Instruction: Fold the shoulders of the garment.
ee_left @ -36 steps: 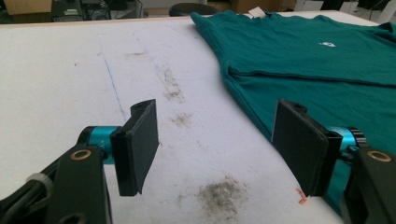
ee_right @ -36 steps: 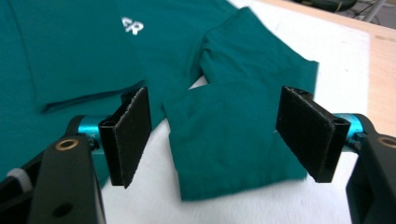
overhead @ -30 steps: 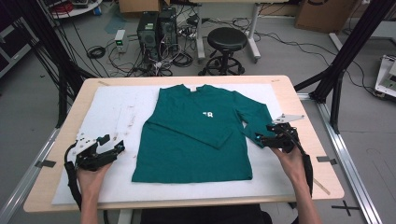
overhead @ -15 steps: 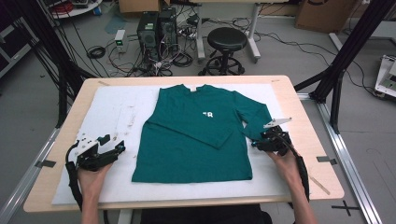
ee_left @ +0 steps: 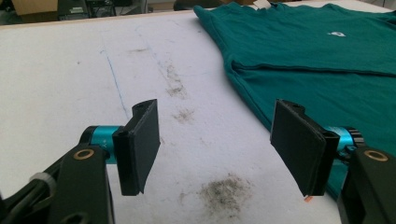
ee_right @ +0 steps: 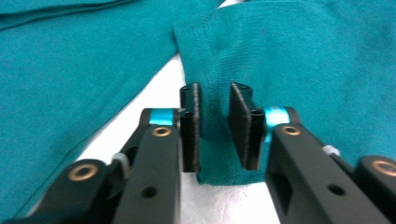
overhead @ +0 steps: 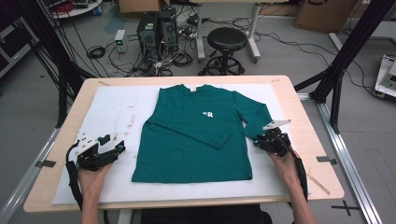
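The right gripper [ee_right: 215, 126] is set over the cuff of the green shirt [overhead: 196, 135] — the sleeve edge [ee_right: 215, 140] sits between its two jaws, which are nearly closed but not seen pressing it. The left gripper [ee_left: 219, 149] is held with jaws spread wide, with bare white mat [ee_left: 93, 74] between them. The shirt body is seen just past its right jaw, lying flat on the mat.

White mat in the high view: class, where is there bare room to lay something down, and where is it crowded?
Free: the wide strip of white mat between the green shirt and the table's left edge, ahead of the left gripper. Crowded: the right side, where the sleeve and right gripper meet.
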`<state>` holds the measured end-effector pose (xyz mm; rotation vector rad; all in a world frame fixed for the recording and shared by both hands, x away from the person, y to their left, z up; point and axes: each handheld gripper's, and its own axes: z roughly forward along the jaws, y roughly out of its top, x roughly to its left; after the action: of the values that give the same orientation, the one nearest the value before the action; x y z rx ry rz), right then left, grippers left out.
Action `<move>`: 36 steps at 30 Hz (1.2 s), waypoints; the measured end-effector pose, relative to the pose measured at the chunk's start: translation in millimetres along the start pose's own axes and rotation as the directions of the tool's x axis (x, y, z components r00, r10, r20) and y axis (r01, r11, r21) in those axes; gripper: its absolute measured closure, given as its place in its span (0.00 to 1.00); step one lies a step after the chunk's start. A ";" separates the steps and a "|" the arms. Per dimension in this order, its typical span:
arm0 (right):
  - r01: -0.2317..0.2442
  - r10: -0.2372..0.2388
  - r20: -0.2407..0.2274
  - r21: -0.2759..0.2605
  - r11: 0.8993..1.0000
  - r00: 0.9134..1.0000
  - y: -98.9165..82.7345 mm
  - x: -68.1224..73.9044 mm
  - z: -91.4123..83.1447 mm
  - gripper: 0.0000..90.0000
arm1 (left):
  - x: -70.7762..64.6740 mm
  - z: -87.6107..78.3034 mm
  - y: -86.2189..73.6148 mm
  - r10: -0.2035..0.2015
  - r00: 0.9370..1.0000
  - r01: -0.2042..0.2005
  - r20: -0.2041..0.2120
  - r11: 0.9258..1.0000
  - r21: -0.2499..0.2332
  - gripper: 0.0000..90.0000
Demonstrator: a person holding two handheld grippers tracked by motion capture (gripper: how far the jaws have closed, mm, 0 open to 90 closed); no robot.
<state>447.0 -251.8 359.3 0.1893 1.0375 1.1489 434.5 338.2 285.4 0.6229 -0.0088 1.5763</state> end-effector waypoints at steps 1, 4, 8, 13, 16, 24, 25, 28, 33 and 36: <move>-0.004 0.004 0.006 -0.001 1.000 1.000 -0.3 -0.7 -0.2 0.93 | 0.1 0.1 0.0 0.001 1.000 -0.001 -0.001 1.000 0.001 0.37; -0.039 0.039 -0.012 -0.022 0.999 0.999 -2.8 -4.9 0.0 0.97 | 0.2 0.3 0.2 0.002 1.000 -0.002 0.000 1.000 0.005 0.37; -0.071 0.071 -0.023 -0.040 0.997 0.997 -4.1 -8.6 -1.5 0.99 | 0.1 0.7 0.3 0.000 1.000 0.000 -0.001 1.000 0.007 0.37; -0.104 0.101 -0.034 -0.108 0.989 0.994 -2.8 -9.0 -12.4 0.99 | 0.7 1.0 0.4 -0.005 1.000 0.005 0.000 1.000 0.011 0.37; -0.128 0.119 -0.062 -0.154 0.980 0.991 0.5 -8.5 -23.4 0.99 | 0.6 1.2 0.5 -0.003 1.000 0.003 0.000 1.000 0.013 0.37; -0.110 0.089 -0.120 -0.177 0.978 0.989 15.8 8.1 -30.8 0.99 | -0.1 1.7 0.7 0.002 1.000 -0.002 -0.005 1.000 0.018 0.37; -0.102 0.081 -0.124 -0.181 0.978 0.989 18.1 10.7 -31.0 0.99 | -0.2 1.6 0.7 0.004 1.000 -0.004 -0.005 1.000 0.019 0.37; -0.078 0.053 -0.130 -0.196 0.978 0.990 28.2 22.6 -31.0 0.99 | -0.6 1.6 0.7 0.007 1.000 -0.007 -0.004 1.000 0.019 0.37; -0.032 0.004 -0.148 -0.187 0.982 0.989 49.4 46.4 -22.8 0.98 | -0.8 1.7 0.7 0.008 1.000 -0.008 -0.006 1.000 0.019 0.37; -0.014 -0.016 -0.158 -0.186 0.982 0.987 58.9 57.8 -16.2 0.98 | -0.6 1.7 0.7 0.006 1.000 -0.006 -0.005 1.000 0.020 0.37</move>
<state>397.6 -184.0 352.7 -0.0529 1.0614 1.2687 434.5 336.9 286.9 0.6350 0.0083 1.5852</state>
